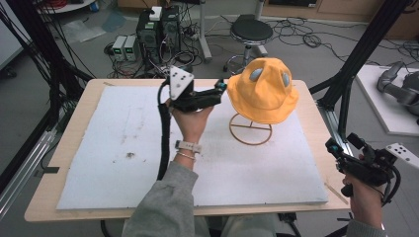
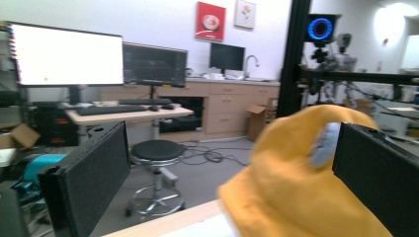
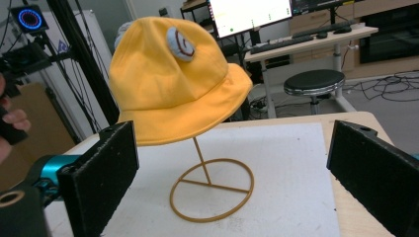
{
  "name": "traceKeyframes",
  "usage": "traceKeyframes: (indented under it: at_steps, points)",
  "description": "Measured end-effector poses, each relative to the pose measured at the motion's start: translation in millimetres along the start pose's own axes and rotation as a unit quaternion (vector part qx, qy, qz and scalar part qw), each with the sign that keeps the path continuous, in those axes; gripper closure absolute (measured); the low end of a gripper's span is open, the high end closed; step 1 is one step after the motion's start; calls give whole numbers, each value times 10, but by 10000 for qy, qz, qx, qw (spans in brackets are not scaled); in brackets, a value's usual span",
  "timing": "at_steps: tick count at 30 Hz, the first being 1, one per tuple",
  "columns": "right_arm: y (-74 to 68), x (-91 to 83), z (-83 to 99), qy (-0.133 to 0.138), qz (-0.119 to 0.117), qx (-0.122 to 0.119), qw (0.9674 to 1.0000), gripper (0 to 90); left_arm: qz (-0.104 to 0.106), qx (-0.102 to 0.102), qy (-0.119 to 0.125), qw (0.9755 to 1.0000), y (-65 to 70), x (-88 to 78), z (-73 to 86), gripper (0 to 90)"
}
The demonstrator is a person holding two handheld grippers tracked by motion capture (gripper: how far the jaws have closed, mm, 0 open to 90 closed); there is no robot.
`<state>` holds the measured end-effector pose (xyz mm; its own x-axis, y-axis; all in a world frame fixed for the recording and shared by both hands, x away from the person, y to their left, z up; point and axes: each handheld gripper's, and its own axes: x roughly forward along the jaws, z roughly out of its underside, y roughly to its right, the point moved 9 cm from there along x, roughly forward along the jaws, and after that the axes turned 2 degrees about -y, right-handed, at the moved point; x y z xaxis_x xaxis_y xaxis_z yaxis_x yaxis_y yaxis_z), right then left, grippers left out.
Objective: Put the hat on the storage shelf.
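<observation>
Both tongs, left [image 1: 221,89] and right [image 1: 332,146], gape near the yellow hat [image 1: 262,91].

A soft yellow fabric bucket hat [image 1: 262,91] with two round grey-blue patches on its crown sits upright atop a thin golden wire stand [image 1: 250,129]. The stand's ring-shaped base rests flat on the white foam mat [image 1: 123,148], toward its far right part.

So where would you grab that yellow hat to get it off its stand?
Probably by the floppy brim. The yellow hat sits loosely atop a thin wire stand, and the brim flares out clear of the rod. The open left gripper, already beside it, could pinch that near edge and lift upward.
</observation>
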<state>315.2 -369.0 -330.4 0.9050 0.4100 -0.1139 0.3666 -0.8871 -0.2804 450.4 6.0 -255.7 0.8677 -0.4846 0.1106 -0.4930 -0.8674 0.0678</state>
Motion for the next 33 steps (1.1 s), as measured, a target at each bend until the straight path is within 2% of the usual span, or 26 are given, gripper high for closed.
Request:
traceKeyframes:
  at_steps: [6,10,13,20,22,27,33]
  points:
    - [-63,101,47,-117,-91,-78,9999,52,-349,166,100,9992,-377,-326,-156,17]
    - [-68,172,69,-156,-102,-71,9998,52,-521,239,89,9983,-578,-533,-184,17]
    - [-81,227,86,-194,-132,-75,9997,52,-710,363,93,9968,-710,-687,-184,17]
    - [-121,390,124,-297,-209,-107,9993,51,-968,431,139,9943,-938,-962,-122,17]
    - [-148,439,134,-336,-246,-103,9991,52,-993,312,228,9943,-1008,-1038,-99,17]
    - [-212,559,157,-405,-358,-179,9984,52,-1054,271,435,9931,-1095,-1184,-64,17]
    - [-248,649,169,-445,-418,-194,9979,51,-1142,329,441,9919,-1174,-1333,0,17]
